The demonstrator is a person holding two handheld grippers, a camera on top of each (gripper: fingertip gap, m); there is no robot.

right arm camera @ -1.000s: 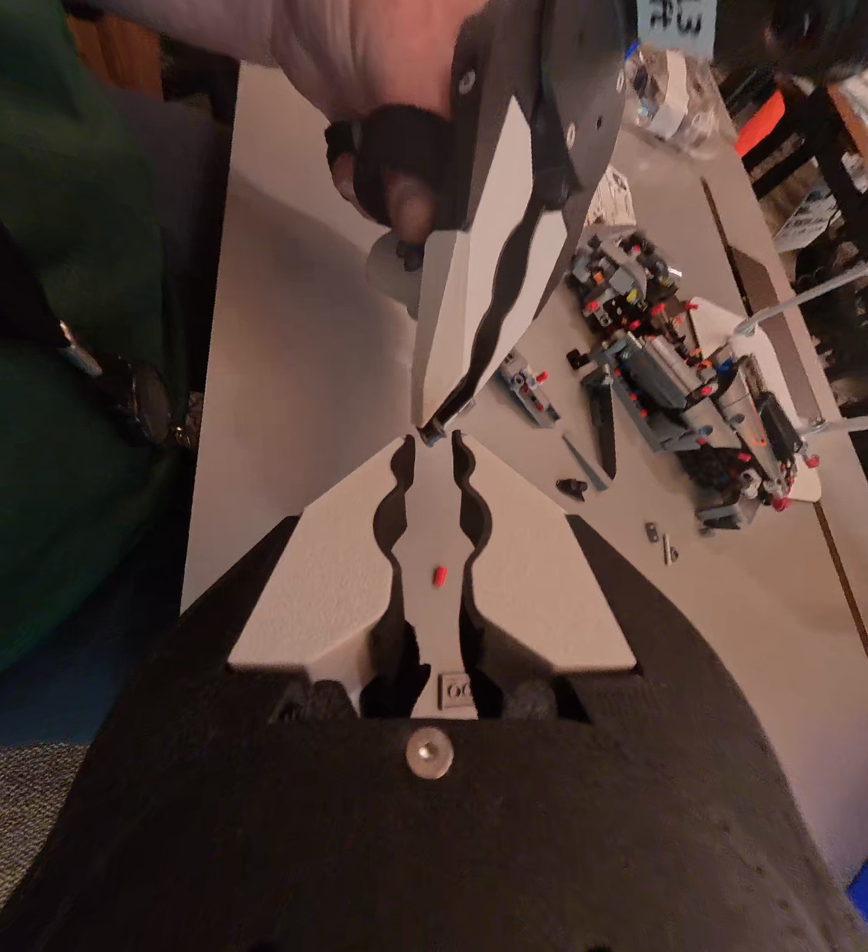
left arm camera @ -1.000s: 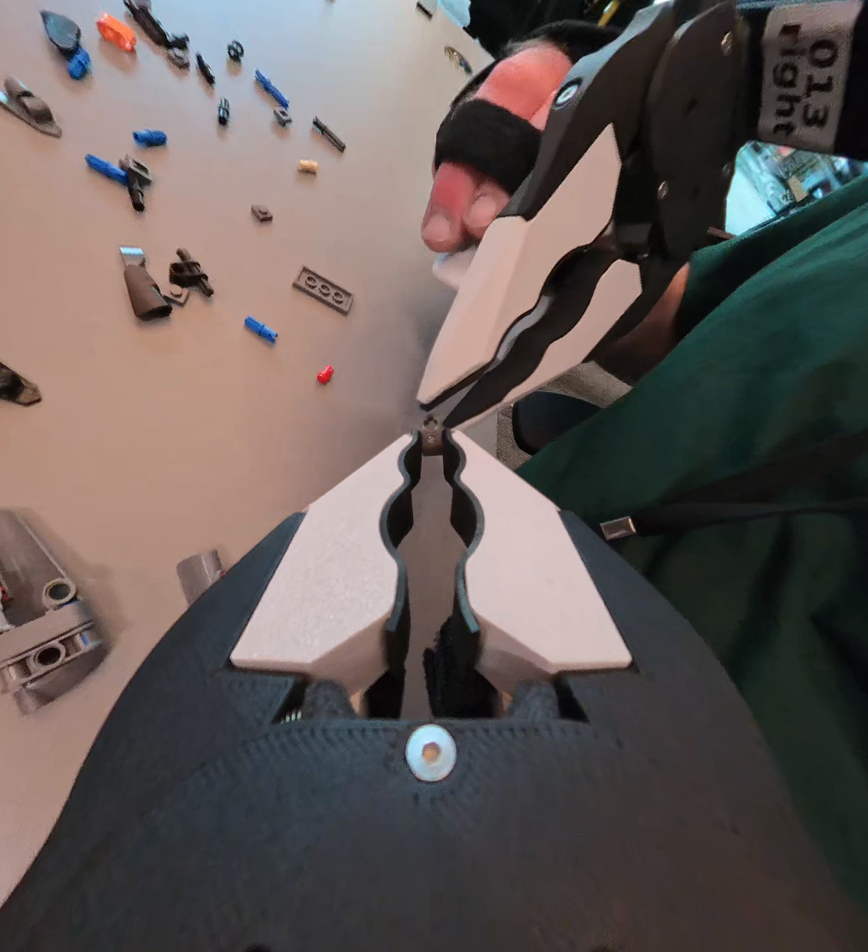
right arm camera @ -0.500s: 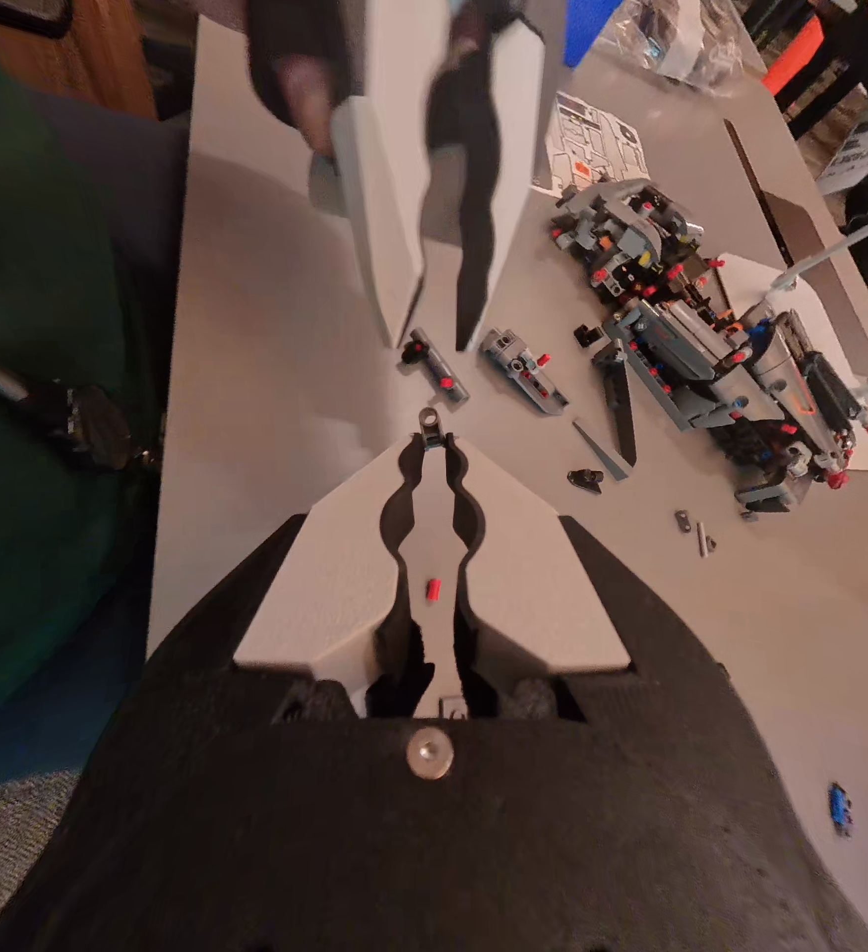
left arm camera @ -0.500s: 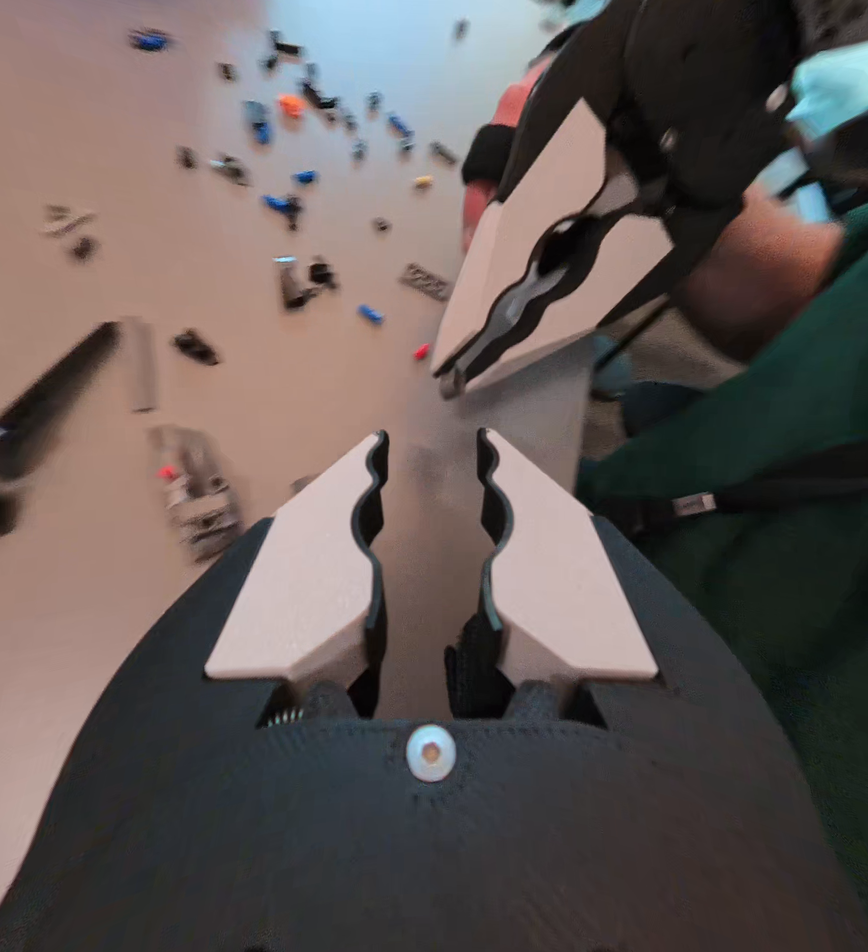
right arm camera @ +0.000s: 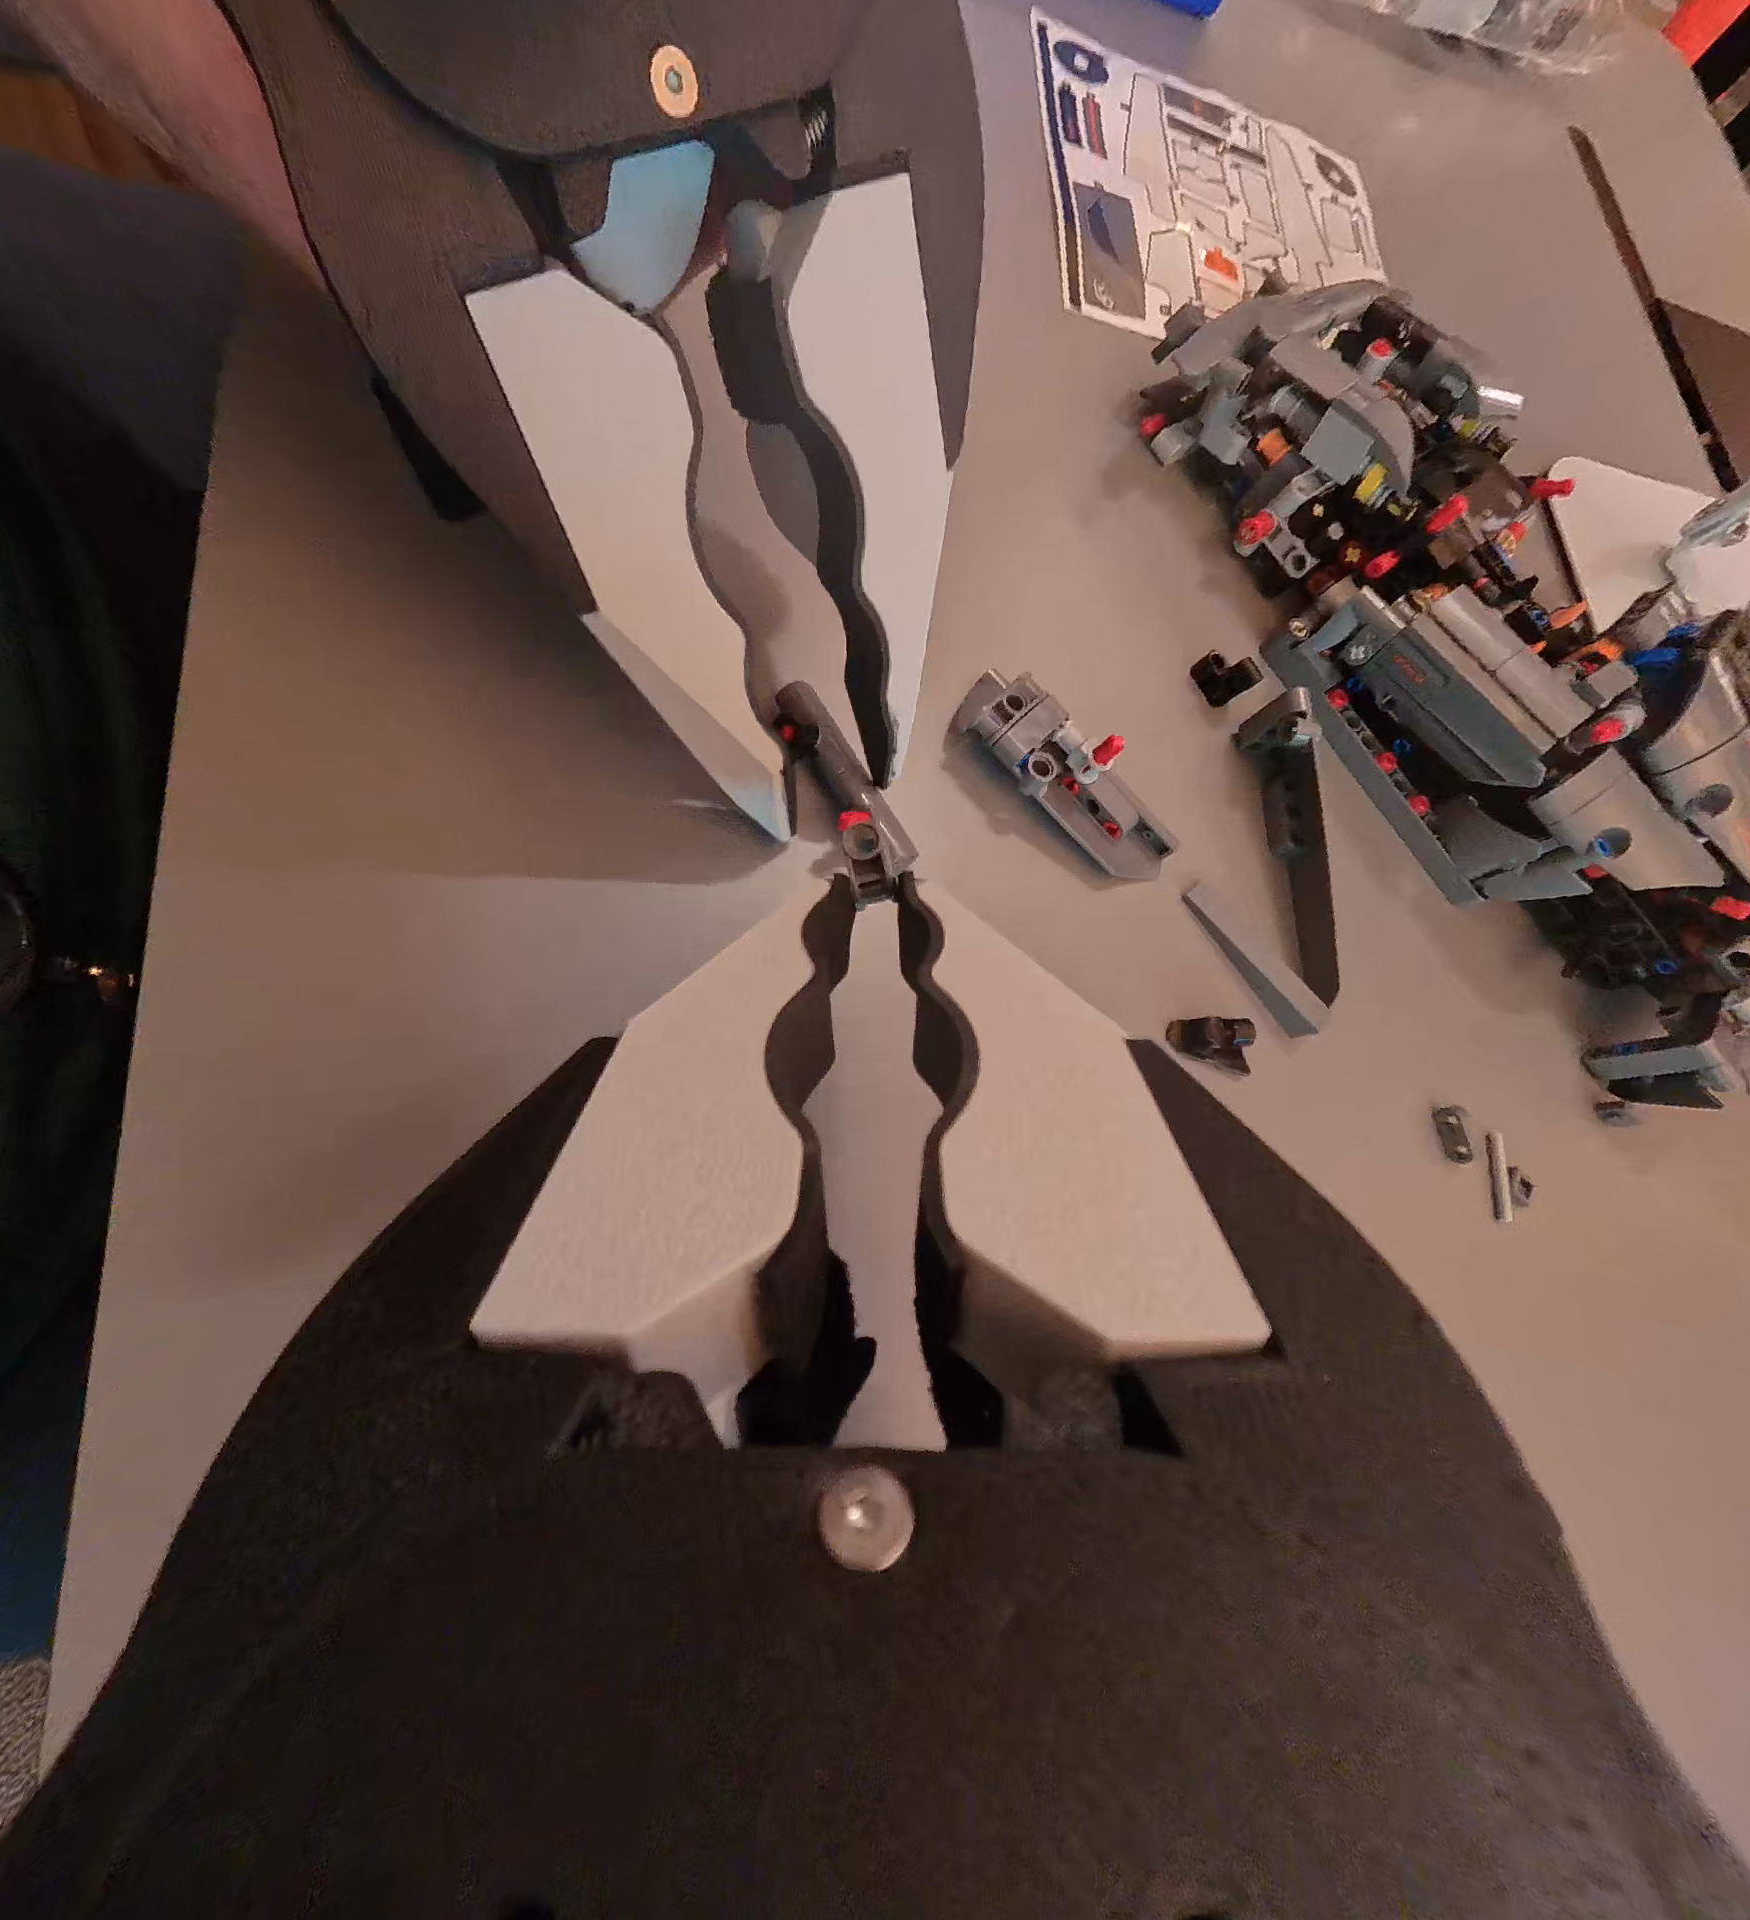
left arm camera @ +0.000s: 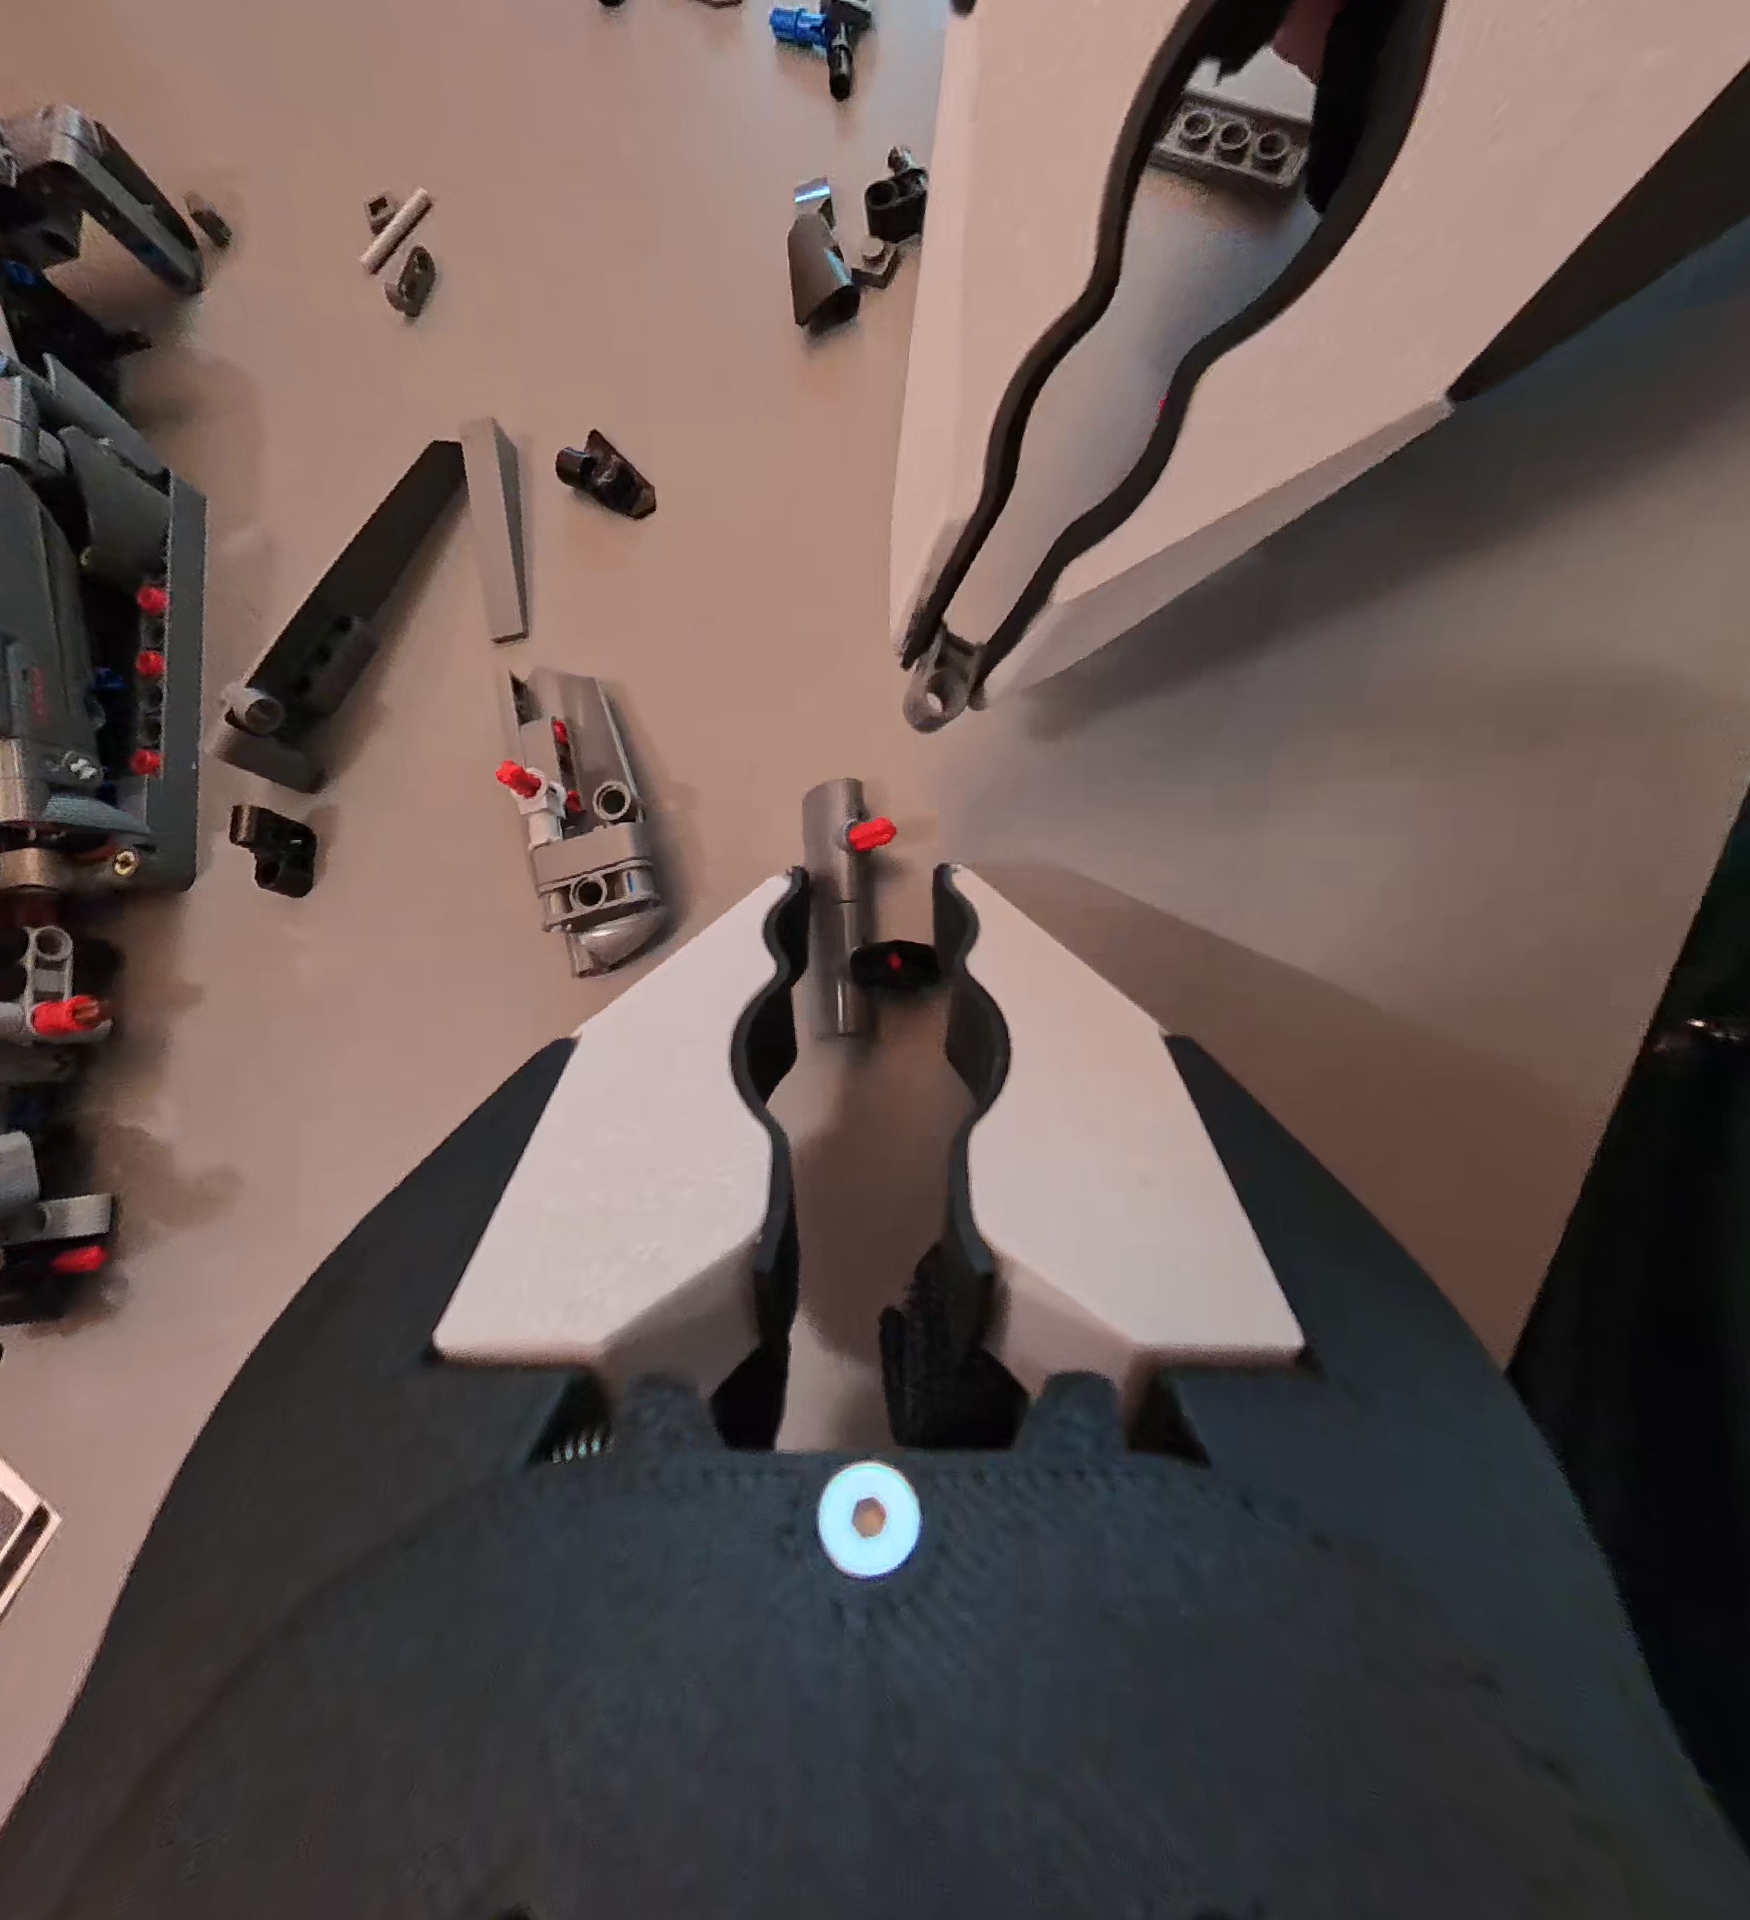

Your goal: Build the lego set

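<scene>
My left gripper [left arm camera: 869,881] is open, its fingers on either side of a grey rod assembly [left arm camera: 838,904] with a red pin and a black piece that lies on the table. My right gripper [right arm camera: 876,883] is shut on a small grey connector [right arm camera: 866,881], held close to the far end of that rod assembly [right arm camera: 829,753]. In the left wrist view the right gripper [left arm camera: 946,675] comes in from the upper right with the connector [left arm camera: 938,698] at its tips. In the right wrist view the left gripper [right arm camera: 831,805] reaches down from the top.
The partly built grey and black model [right arm camera: 1473,675] lies to one side, also in the left wrist view [left arm camera: 29,623]. A grey subassembly [left arm camera: 585,831], a long dark panel [left arm camera: 351,613], a grey wedge [left arm camera: 499,540] and loose small parts lie nearby. A sticker sheet [right arm camera: 1203,177] lies at the far end. My two grippers' fingertips are within a few centimetres of each other. The grey subassembly [left arm camera: 585,831] is about 4 cm from my left fingertips. My right wrist view [right arm camera: 1044,740] looks at it from another angle.
The left gripper opened and let go of the small connector, and the right gripper shut on it. Both moved down to the table, the left one over the rod assembly.
</scene>
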